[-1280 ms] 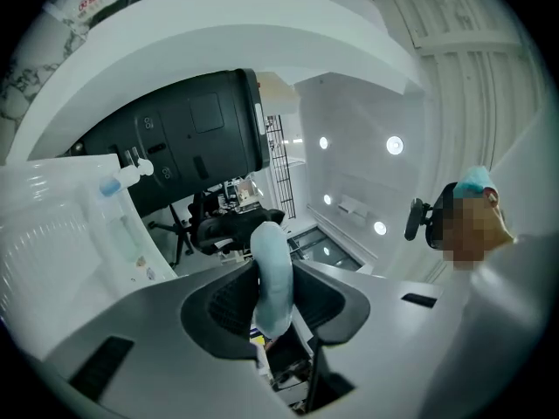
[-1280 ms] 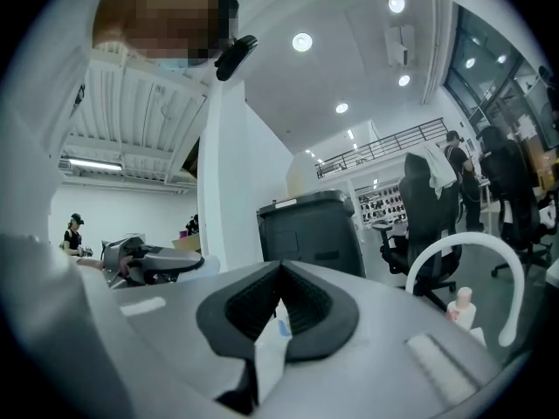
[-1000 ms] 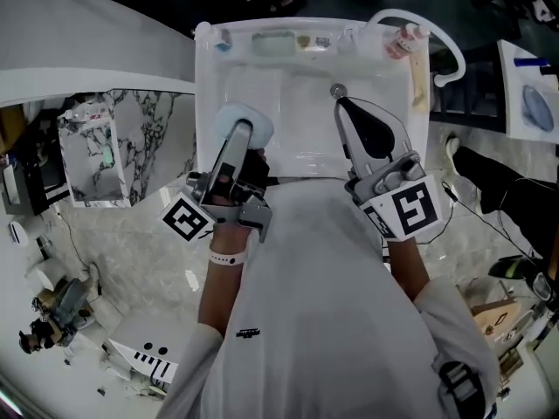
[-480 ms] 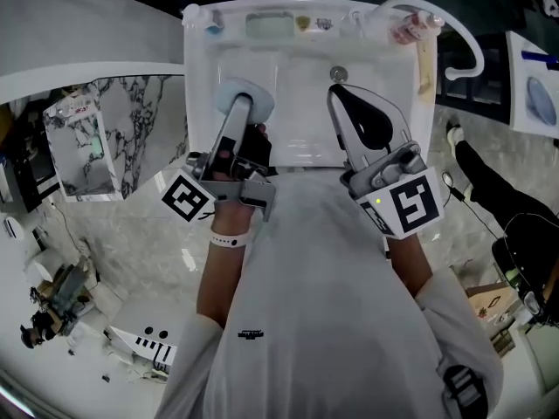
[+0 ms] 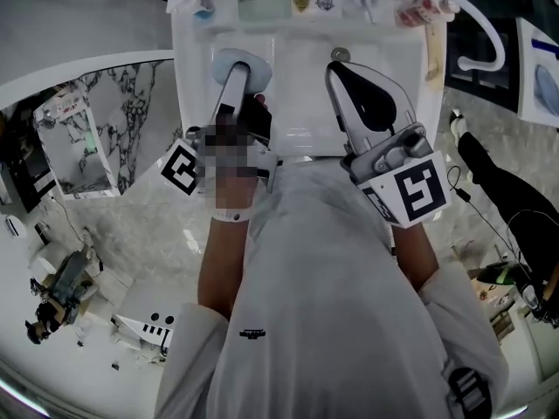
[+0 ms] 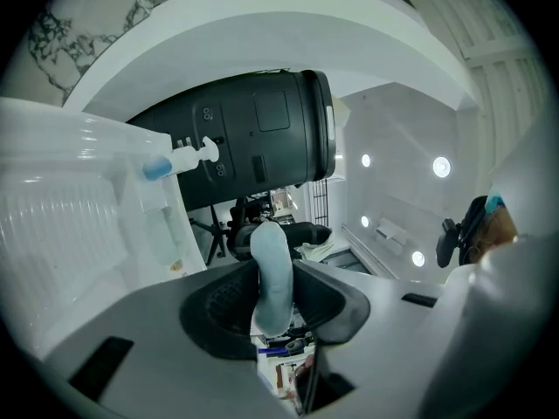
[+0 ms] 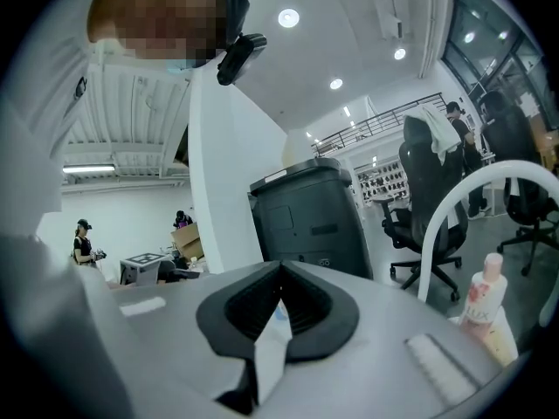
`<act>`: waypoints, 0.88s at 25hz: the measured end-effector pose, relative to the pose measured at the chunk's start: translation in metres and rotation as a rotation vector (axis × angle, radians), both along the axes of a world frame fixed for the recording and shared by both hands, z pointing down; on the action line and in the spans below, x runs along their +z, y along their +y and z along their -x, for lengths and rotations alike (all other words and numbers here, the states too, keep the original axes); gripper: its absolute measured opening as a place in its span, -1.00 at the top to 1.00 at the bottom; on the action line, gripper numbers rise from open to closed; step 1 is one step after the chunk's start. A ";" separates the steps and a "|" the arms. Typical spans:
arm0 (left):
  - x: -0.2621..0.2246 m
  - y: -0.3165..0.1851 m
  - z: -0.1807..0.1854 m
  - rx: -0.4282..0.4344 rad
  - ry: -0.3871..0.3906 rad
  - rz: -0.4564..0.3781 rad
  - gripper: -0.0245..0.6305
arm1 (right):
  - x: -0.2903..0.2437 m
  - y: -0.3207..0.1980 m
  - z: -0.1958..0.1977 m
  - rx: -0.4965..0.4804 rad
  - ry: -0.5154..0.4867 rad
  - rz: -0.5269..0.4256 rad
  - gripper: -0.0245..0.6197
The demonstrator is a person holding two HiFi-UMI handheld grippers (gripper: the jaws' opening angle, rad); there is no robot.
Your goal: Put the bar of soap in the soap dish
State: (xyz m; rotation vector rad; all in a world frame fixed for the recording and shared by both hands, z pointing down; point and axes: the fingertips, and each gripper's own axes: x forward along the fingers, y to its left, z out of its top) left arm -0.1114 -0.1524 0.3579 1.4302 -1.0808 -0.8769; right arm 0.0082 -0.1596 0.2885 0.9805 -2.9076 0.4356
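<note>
A pale blue bar of soap (image 5: 238,62) hangs over the left half of the white sink basin (image 5: 293,103), with my left gripper (image 5: 237,77) shut on it. In the left gripper view the bar of soap (image 6: 272,273) stands upright, pinched between the dark pads. The soap dish (image 5: 265,5), a pale green rectangle, sits on the sink's back rim, farther back than the soap and a little to its right. My right gripper (image 5: 337,68) hovers over the right half of the basin near the drain (image 5: 340,53), its jaws together and holding nothing.
A pink-capped bottle (image 5: 417,11) stands at the sink's back right corner beside a curved white rail (image 5: 486,33). A small white item with a blue end (image 5: 203,7) lies at the back left. A marble-patterned counter (image 5: 131,120) lies left of the sink.
Both grippers have sunk lower over the basin and moved slightly toward its back rim. The left one still holds the soap, and the right one stays shut.
</note>
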 end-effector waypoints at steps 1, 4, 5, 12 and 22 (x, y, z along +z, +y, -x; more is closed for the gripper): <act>0.003 -0.003 0.000 -0.001 0.005 0.005 0.56 | 0.002 -0.002 0.001 0.001 0.001 0.005 0.92; 0.016 -0.013 0.002 -0.009 0.035 0.023 0.56 | 0.009 -0.009 0.003 0.006 0.012 0.019 0.92; 0.021 -0.017 0.003 -0.015 0.049 0.032 0.56 | 0.011 -0.011 0.004 0.006 0.014 0.025 0.92; 0.068 -0.045 0.007 -0.036 0.078 0.106 0.56 | 0.025 -0.027 0.011 0.016 0.013 0.061 0.92; 0.118 -0.077 0.010 -0.078 0.123 0.175 0.56 | 0.041 -0.036 0.006 0.040 0.026 0.098 0.92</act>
